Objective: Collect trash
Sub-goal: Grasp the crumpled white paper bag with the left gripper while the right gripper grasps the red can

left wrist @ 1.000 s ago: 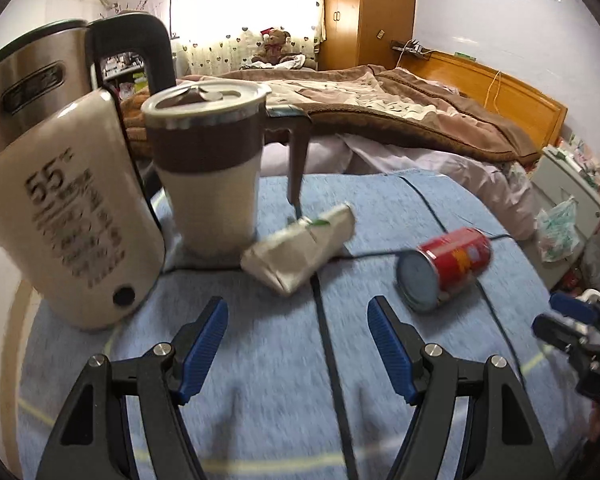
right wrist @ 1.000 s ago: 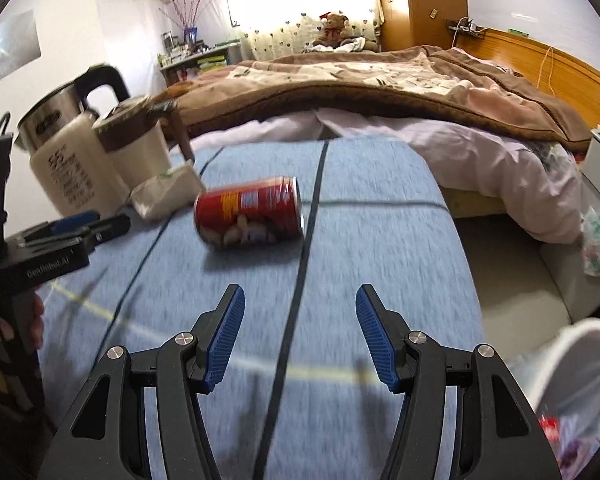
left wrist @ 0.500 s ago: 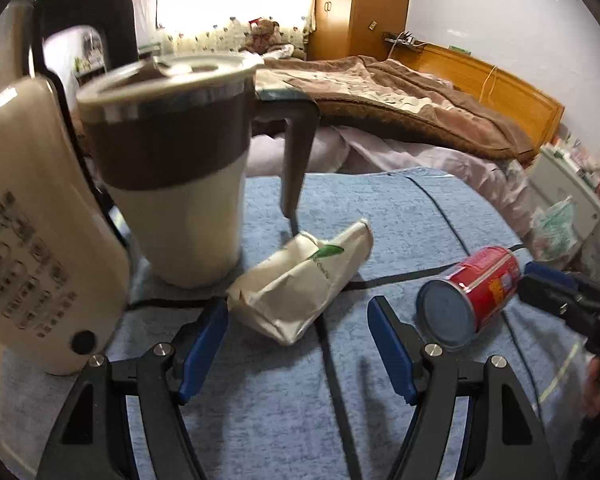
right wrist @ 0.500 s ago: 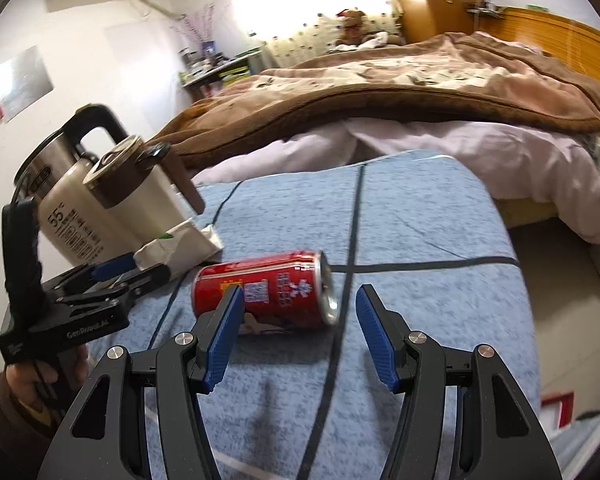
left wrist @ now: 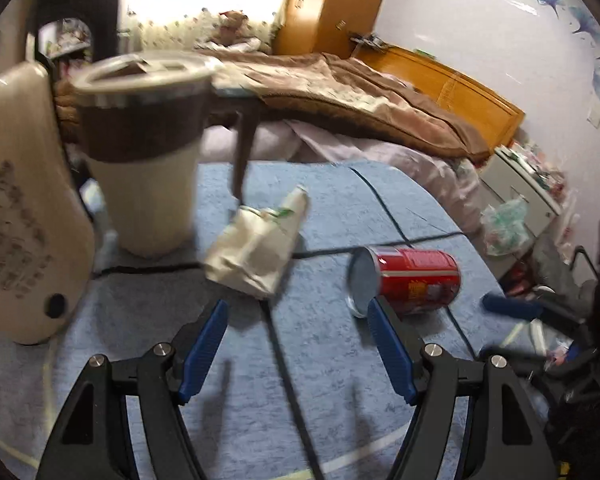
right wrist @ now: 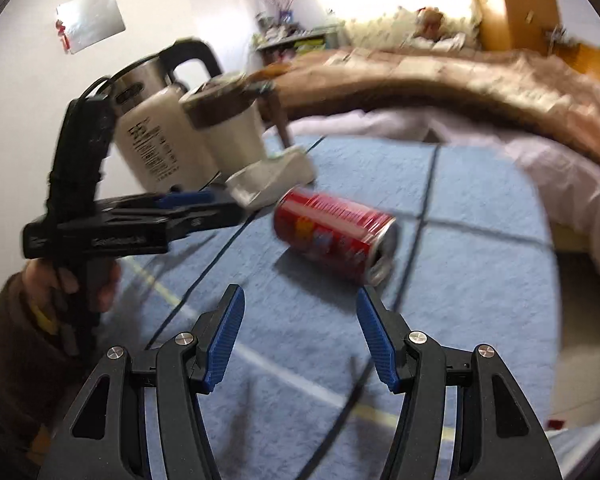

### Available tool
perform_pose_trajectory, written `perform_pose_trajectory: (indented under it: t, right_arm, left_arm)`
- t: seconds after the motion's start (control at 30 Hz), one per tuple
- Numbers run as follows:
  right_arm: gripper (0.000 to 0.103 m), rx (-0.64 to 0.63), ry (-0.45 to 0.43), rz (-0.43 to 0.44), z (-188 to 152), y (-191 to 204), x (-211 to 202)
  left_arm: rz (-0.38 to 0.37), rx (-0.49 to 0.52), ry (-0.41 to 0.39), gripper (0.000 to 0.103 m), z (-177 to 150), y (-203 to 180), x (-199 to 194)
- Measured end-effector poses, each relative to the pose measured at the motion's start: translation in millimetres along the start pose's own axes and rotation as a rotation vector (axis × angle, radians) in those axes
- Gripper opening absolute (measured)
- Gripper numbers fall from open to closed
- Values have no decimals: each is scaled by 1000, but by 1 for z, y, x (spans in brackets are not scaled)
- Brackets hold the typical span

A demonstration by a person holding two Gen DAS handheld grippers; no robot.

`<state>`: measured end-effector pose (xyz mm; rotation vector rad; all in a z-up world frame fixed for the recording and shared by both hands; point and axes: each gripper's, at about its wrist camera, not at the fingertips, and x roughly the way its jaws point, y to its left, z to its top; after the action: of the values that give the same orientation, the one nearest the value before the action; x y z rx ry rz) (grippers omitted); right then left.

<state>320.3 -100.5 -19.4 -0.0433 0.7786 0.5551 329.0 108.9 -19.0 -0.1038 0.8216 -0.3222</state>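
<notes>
A crumpled white paper carton lies on the blue cloth just ahead of my left gripper, whose blue pads stand open with nothing between them. A red drink can lies on its side to the right, its end close to the left gripper's right finger. In the right wrist view the red drink can lies a short way beyond my right gripper, which is open and empty. The carton lies behind the can there, next to the left gripper, held by a hand.
A cream kettle and a cream-and-brown lidded mug stand at the left of the blue-covered table. A bed with a brown blanket lies beyond. A bedside cabinet with bags is at the right.
Both views shifted: the left gripper first closed in on the carton, then drew back a little and swung right. The right gripper neared the can, then backed off slightly and rolled. Jaws unchanged.
</notes>
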Motion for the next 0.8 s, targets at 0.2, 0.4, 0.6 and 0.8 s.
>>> perform_pose_trajectory:
  t: [0.2, 0.4, 0.6, 0.8]
  right_arm:
    - [61, -73, -97, -55, 29, 7, 5]
    - [62, -20, -77, 55, 52, -7, 38]
    - [63, -104, 51, 90, 37, -6, 62]
    - [64, -195, 114, 91, 23, 7, 71]
  left_arm:
    - [42, -12, -21, 74, 3, 4, -9]
    - [50, -24, 0, 74, 1, 8, -3]
    - [45, -49, -14, 74, 7, 17, 1]
    - [61, -78, -14, 74, 7, 21, 8]
